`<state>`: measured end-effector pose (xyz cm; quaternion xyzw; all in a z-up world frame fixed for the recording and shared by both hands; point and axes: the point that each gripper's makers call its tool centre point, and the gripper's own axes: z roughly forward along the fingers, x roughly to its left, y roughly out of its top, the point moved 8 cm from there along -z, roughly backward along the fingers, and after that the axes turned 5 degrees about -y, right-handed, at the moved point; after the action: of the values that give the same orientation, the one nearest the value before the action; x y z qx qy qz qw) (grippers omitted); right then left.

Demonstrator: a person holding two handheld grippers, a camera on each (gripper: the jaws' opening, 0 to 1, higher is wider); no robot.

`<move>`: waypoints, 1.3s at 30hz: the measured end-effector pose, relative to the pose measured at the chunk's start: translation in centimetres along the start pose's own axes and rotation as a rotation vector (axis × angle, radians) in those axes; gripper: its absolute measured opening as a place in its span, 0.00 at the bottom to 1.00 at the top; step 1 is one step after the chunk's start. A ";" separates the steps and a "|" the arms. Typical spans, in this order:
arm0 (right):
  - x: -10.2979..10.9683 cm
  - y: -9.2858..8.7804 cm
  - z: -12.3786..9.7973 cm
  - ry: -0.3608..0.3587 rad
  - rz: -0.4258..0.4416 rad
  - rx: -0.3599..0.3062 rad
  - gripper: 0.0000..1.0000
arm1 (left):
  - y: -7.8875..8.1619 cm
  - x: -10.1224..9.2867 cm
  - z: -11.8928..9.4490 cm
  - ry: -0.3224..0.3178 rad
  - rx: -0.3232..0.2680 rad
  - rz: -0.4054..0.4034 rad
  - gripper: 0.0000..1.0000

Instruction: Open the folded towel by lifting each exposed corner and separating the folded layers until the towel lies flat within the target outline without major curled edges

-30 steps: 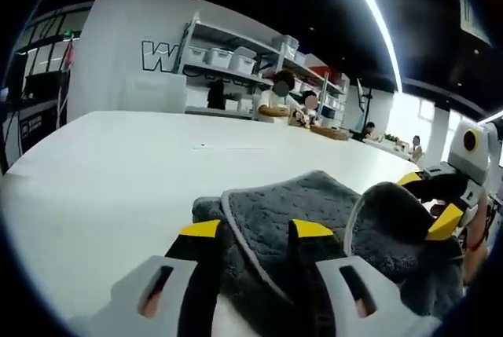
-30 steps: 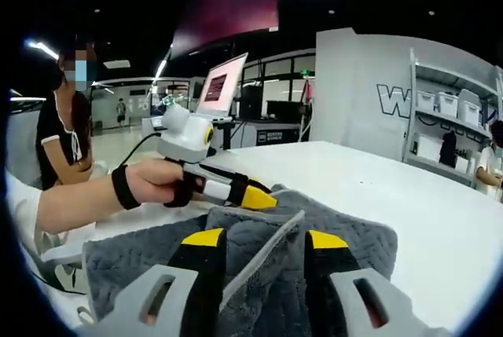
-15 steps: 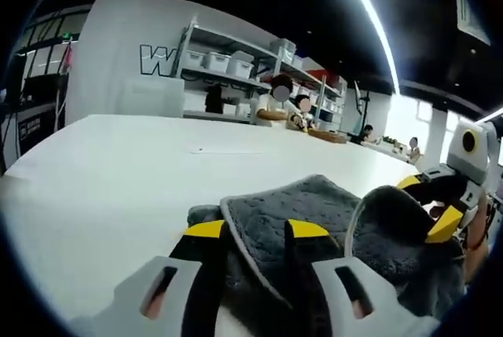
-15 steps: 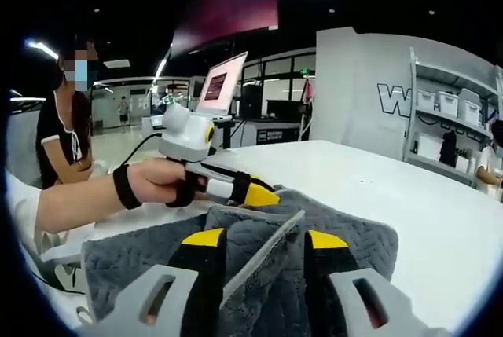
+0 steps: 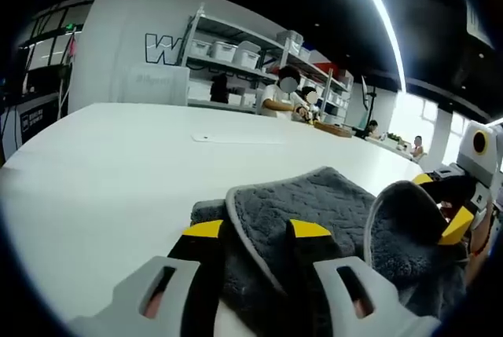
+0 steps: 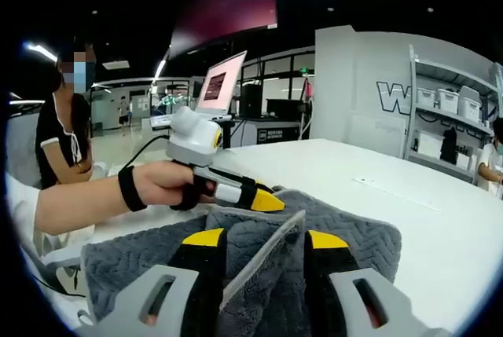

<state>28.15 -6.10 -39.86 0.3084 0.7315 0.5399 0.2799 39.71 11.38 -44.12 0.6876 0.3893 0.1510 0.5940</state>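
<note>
White table (image 5: 102,172); towel (image 5: 314,203) edge seemingly between left claw (image 5: 255,229) jaws.

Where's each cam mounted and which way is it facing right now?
Left gripper view: rides the left hand-held gripper, looks along its jaws over the grey towel and white table toward shelving; the right hand-held gripper enters from the right.
Right gripper view: rides the right hand-held gripper, looks across the towel toward a laptop; the person's hand and the left hand-held gripper show.
Shared: towel, table, shelving; each gripper's jaws straddle a towel edge.
</note>
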 end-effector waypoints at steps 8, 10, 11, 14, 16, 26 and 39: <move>-0.2 0.2 0.4 -0.001 0.012 0.003 0.34 | 0.5 0.1 0.4 -0.008 0.004 0.002 0.23; -0.3 0.3 0.5 -0.004 0.027 -0.003 0.34 | 0.6 0.3 0.6 -0.011 0.007 0.002 0.20; -0.3 0.4 0.5 -0.005 0.031 -0.006 0.34 | 0.5 0.2 0.6 -0.014 0.008 0.001 0.18; -0.4 0.4 0.7 -0.008 0.053 -0.009 0.34 | 0.4 0.3 0.8 -0.010 0.020 -0.001 0.15; -0.6 0.3 0.9 -0.016 0.065 -0.002 0.34 | 0.2 0.1 0.7 -0.010 0.023 0.002 0.14; -0.9 -0.2 1.2 -0.027 0.169 0.021 0.35 | 0.1 0.2 0.7 0.000 0.038 0.029 0.04; -0.9 0.0 1.5 -0.027 0.202 0.022 0.35 | 0.6 1.0 1.2 0.004 0.036 0.033 0.01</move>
<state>29.87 -5.88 -40.17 0.3909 0.6986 0.5532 0.2304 41.35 11.23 -44.09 0.7042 0.3815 0.1552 0.5783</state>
